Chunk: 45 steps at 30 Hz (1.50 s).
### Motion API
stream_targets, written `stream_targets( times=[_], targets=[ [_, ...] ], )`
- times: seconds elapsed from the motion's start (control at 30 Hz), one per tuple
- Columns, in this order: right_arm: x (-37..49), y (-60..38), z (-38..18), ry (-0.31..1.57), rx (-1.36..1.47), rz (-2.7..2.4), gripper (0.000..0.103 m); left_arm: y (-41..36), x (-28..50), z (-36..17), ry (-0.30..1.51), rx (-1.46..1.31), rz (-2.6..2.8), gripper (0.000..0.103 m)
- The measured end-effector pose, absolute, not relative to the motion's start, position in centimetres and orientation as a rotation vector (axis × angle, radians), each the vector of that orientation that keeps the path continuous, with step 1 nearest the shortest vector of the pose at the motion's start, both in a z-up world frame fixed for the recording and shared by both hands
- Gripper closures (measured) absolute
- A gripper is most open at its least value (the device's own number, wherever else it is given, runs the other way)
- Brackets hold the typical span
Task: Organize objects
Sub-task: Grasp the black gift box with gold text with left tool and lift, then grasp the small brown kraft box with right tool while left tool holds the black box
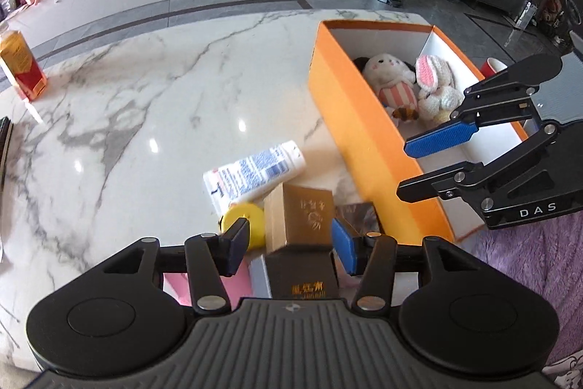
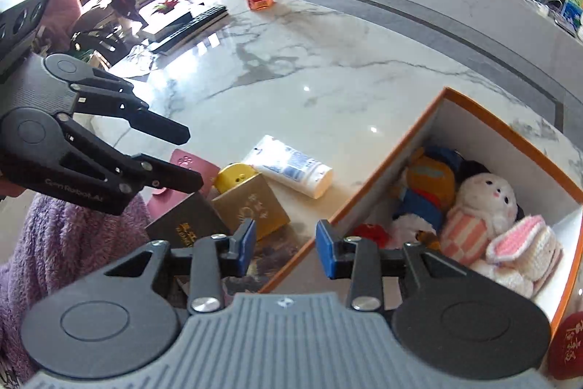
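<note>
White marble desk [image 1: 153, 90] lies bare toward 11 o'clock — white printed tube [image 1: 255, 172] points 2 o'clock; left gripper [image 1: 288, 243] and right gripper [image 2: 284, 248] gape, empty.

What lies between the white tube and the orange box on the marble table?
Nothing: bare marble separates the white tube from the orange box, clearest in the right wrist view. The gold box sits nearer the camera, beside that gap.
</note>
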State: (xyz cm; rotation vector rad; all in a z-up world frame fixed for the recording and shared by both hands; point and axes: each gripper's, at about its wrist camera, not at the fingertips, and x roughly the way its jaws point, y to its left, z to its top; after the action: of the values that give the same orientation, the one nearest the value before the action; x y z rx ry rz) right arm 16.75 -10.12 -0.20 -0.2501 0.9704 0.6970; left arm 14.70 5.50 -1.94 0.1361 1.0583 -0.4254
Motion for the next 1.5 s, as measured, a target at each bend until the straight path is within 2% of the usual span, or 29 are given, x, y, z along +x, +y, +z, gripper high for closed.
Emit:
stream_targets(
  times=[0.17,0.3,0.37,0.53,0.7,0.83,0.9,0.93,1.13,1.23,1.5],
  targets=[
    [14.8,-6.4,-1.6,0.983,-0.344,0.731,0.066,7.5,13.3,-4.5,1.137,0.08,-0.388,0.035],
    [14.7,-4.6,-3.9,1.031,-0.344,0.756,0.075,8.8,12.9,-6.7,1.193,-0.001,-0.372,0.035],
    [14.5,-3.5,-5.2,1.046,-0.399,0.736,0.083,9.1,12.9,-7.5,1.212,-0.038,-0.371,0.035],
    [14.2,-2.1,-7.4,1.076,-0.501,0.699,0.09,9.1,13.5,-8.7,1.249,-0.073,-0.379,0.034],
    [14.6,-1.9,-8.8,1.107,-0.506,0.689,0.092,9.1,14.0,-9.8,1.287,-0.099,-0.392,0.033],
    [14.7,-1.9,-9.5,1.124,-0.495,0.701,0.097,9.0,14.3,-10.1,1.303,-0.113,-0.411,0.026],
    [14.8,-1.9,-9.6,1.122,-0.477,0.716,0.098,8.9,14.3,-10.0,1.301,-0.106,-0.403,0.03],
    [14.8,-1.9,-9.6,1.12,-0.474,0.716,0.099,8.9,14.2,-9.9,1.295,-0.093,-0.392,0.038],
    [14.6,-2.2,-9.6,1.106,-0.481,0.722,0.102,9.7,13.0,-8.0,1.222,-0.183,-0.416,0.058],
    [14.6,-2.2,-9.6,1.111,-0.457,0.74,0.102,9.8,13.1,-7.6,1.224,-0.26,-0.437,0.06],
    [14.6,-2.2,-9.7,1.11,-0.428,0.752,0.101,8.0,13.9,-9.1,1.245,-0.188,-0.399,0.064]
  ],
)
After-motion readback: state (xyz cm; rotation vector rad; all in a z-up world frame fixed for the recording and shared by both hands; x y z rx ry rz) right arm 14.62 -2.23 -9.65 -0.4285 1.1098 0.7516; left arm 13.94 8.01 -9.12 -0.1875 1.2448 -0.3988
